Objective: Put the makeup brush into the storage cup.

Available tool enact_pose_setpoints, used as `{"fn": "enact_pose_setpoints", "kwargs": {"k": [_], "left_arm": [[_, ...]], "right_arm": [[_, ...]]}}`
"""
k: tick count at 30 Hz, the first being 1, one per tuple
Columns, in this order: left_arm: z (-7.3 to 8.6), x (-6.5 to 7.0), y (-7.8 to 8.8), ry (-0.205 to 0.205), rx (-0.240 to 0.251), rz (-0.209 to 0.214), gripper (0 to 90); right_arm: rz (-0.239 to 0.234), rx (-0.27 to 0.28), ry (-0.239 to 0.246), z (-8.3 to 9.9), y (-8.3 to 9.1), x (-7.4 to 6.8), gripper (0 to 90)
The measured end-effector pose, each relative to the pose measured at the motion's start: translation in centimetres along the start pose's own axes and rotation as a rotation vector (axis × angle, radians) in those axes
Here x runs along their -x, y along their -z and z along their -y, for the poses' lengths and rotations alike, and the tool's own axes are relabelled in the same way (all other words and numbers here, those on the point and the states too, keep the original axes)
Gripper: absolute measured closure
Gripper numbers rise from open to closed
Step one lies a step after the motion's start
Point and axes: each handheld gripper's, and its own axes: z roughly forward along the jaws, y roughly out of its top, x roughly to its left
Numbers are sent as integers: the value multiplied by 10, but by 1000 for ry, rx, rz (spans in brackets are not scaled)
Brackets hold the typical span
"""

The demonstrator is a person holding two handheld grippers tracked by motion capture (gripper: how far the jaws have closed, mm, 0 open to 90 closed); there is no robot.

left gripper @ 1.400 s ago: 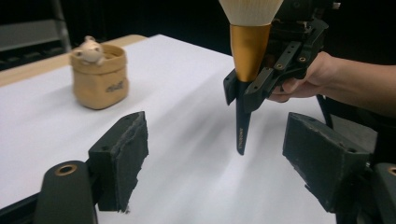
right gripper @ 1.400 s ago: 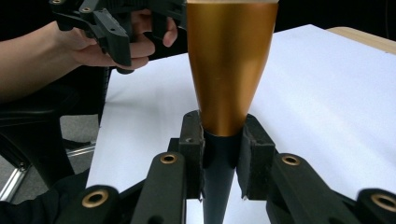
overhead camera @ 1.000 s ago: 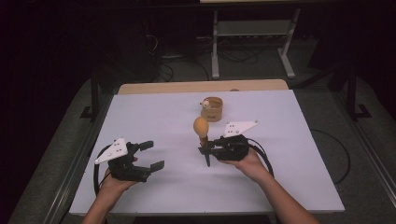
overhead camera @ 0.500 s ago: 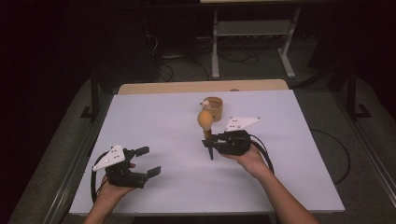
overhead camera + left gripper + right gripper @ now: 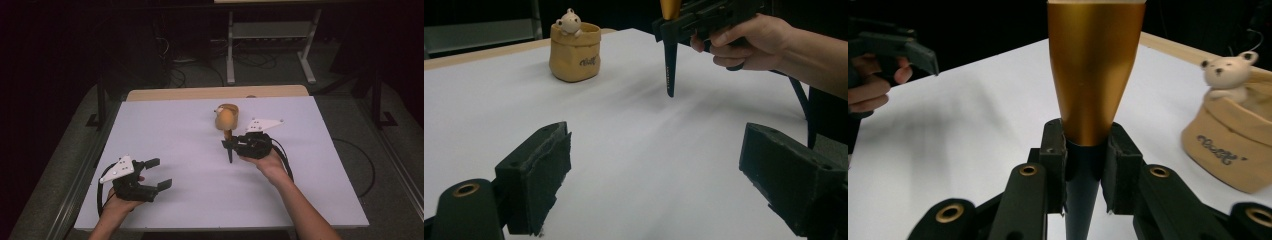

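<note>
The right gripper (image 5: pixel 231 145) has its jaws clamped tight on a gold and black brush (image 5: pixel 1091 80), pinching it where the gold cone meets the black handle. The brush hangs upright above the white table (image 5: pixel 190 130), gold end up and black tip pointing down, clear of the surface. Just beyond it stands a tan pot (image 5: pixel 574 54) with a small bear figure (image 5: pixel 1229 71) peeking over its rim. The left gripper (image 5: pixel 159 173) rests near the front left edge, jaws wide apart and holding nothing.

Satin gold brush handle (image 5: pixel 1095 70), metallic-looking
</note>
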Motion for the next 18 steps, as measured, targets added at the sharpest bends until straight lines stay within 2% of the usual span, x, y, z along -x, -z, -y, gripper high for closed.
{"fn": "enact_pose_setpoints", "kwargs": {"k": [9,10,13,18], "left_arm": [[0,0,1,-4,8,-3,124],[1,0,1,-2,7,-4,124],[1,0,0,1,9,-3,124],[1,0,0,9,22,-3,124]], "right_arm": [[40,35,-38,-2,5,13,733],[45,25,-45,-3,6,14,733],[55,48,-35,-12,11,16,733],[71,48,-23,-23,16,20,733]]}}
